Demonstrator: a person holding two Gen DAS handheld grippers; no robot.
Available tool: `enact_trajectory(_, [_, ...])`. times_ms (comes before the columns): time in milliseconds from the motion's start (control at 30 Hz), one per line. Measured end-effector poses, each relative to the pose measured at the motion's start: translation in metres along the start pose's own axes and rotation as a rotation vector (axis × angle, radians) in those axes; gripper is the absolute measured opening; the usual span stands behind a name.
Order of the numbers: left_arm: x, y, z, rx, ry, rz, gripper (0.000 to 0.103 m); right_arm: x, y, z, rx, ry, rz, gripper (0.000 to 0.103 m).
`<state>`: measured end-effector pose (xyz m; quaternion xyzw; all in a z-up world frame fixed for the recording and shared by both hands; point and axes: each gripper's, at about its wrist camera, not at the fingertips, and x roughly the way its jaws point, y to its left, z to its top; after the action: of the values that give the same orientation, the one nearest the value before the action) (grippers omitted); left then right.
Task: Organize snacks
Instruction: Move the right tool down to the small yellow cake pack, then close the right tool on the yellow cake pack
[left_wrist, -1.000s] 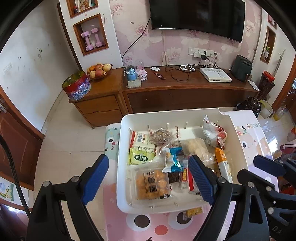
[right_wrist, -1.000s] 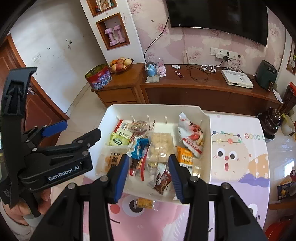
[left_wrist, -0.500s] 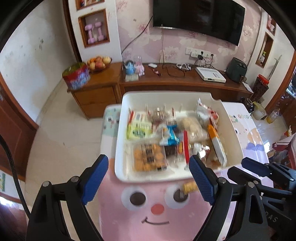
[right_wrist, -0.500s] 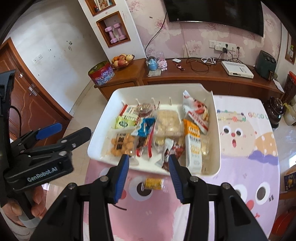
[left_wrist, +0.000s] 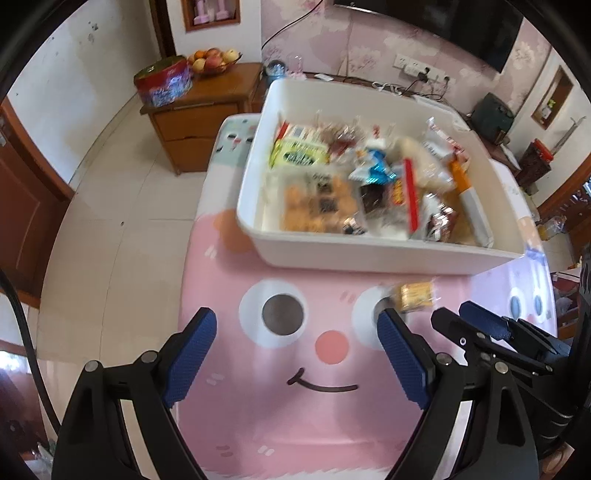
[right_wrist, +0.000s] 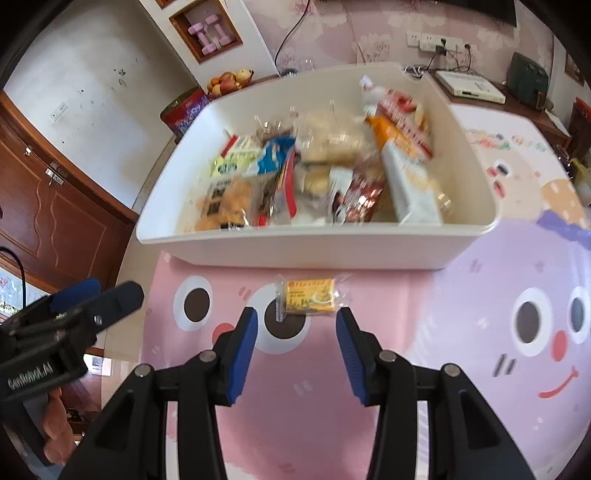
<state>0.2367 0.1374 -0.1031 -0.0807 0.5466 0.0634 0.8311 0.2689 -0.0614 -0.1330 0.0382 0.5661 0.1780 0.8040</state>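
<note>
Most snacks are already lying in the white plastic bin (right_wrist: 314, 247) toward the far edge of the pink cartoon-face table mat (right_wrist: 303, 406). One small yellow wrapped snack packet (right_wrist: 309, 297) is lying outside, just beside the bin's near wall. The right gripper (right_wrist: 295, 332) is hovering partly open and empty just short of it; the left gripper (left_wrist: 295, 354) is gaping wide, holding nothing.

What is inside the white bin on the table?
The white bin holds a loose pile of wrapped snacks, among them a green packet and an orange box. Lower packets and the bin's floor are mostly covered.
</note>
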Motion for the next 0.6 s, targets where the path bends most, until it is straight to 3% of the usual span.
enact_trajectory(233, [0.032,0.016,-0.005,-0.049,0.025,0.026,0.088,0.039,0.003,0.0,0.003,0.012,-0.041,0.045])
enact_trajectory(600, [0.06,0.031,-0.001,-0.112,0.03,0.051,0.088,0.053,0.02,0.006,-0.119,-0.083,-0.222,0.048])
